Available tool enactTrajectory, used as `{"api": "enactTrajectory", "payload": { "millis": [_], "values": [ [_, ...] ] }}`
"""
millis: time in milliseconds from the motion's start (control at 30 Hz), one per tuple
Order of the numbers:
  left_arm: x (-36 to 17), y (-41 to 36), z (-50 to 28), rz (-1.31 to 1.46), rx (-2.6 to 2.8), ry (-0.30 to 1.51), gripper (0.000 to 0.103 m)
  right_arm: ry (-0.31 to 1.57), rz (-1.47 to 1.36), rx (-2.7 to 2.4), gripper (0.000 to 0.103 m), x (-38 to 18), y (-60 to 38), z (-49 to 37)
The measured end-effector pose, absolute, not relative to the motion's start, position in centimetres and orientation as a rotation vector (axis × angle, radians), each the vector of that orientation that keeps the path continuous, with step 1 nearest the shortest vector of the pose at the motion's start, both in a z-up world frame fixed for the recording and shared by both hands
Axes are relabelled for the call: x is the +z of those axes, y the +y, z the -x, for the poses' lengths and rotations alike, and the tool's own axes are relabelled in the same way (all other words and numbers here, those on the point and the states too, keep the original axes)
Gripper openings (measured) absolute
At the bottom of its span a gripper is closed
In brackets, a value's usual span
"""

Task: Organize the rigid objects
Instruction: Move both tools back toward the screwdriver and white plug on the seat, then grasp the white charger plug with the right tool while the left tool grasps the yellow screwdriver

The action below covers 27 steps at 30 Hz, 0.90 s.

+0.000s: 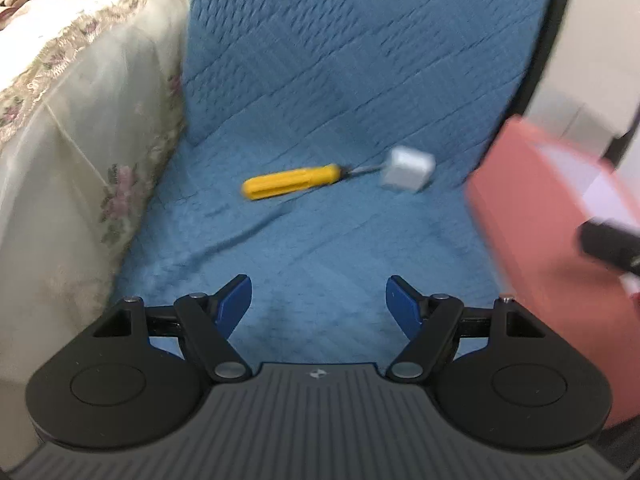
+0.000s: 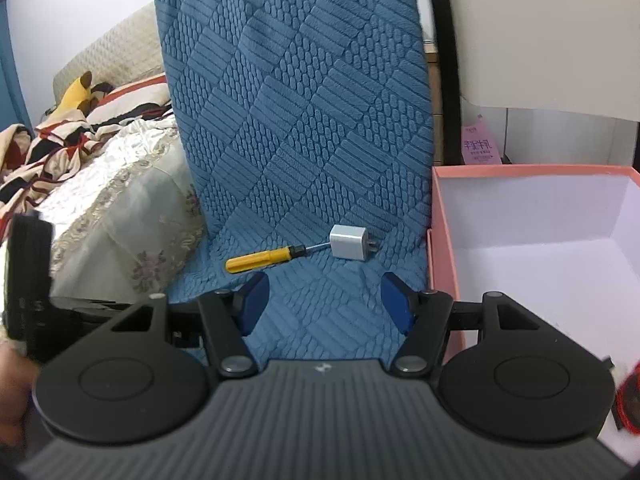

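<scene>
Both grippers, left [image 1: 319, 300] and right [image 2: 324, 300], hang empty, fingers apart; best grasp the screwdriver [image 2: 266, 260] across its handle, clear of the charger [image 2: 349, 243], for the box [image 2: 440, 264].

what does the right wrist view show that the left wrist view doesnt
Only the right wrist view shows the white inside of the pink box, a red-rimmed object at its near corner, a yellow plush toy on the bed and a pink carton.

Only the left wrist view shows the box's outer pink wall, blurred.

Both show the yellow-handled screwdriver with its tip at the white charger plug on the blue quilted cover, and open, empty grippers: right gripper, left gripper.
</scene>
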<state>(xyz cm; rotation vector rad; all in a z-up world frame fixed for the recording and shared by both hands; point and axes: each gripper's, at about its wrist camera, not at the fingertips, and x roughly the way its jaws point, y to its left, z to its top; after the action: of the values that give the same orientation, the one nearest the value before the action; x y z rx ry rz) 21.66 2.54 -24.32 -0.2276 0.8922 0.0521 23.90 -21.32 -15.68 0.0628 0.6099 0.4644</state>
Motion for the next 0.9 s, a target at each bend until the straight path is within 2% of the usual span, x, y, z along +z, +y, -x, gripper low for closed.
{"api": "enactTrajectory", "payload": {
  "millis": [33,100,767,900],
  "values": [
    [-24.5,2.7,-22.0,0.211,0.063,0.902,0.078,0.614,-0.070,0.469,0.070,-15.8,-21.1,-24.4],
    [-25.0,3.2,-23.0,0.195,0.063,0.909,0.078,0.619,-0.098,0.475,0.085,-16.0,-20.8,-25.3],
    [-27.8,6.1,-31.7,0.163,0.008,0.955,0.077,0.728,-0.099,0.488,0.085,-19.7,-17.9,-37.1],
    [-28.1,6.4,-32.7,0.156,0.000,0.957,0.071,0.744,-0.073,0.464,0.077,-20.9,-16.9,-38.9]
  ]
}}
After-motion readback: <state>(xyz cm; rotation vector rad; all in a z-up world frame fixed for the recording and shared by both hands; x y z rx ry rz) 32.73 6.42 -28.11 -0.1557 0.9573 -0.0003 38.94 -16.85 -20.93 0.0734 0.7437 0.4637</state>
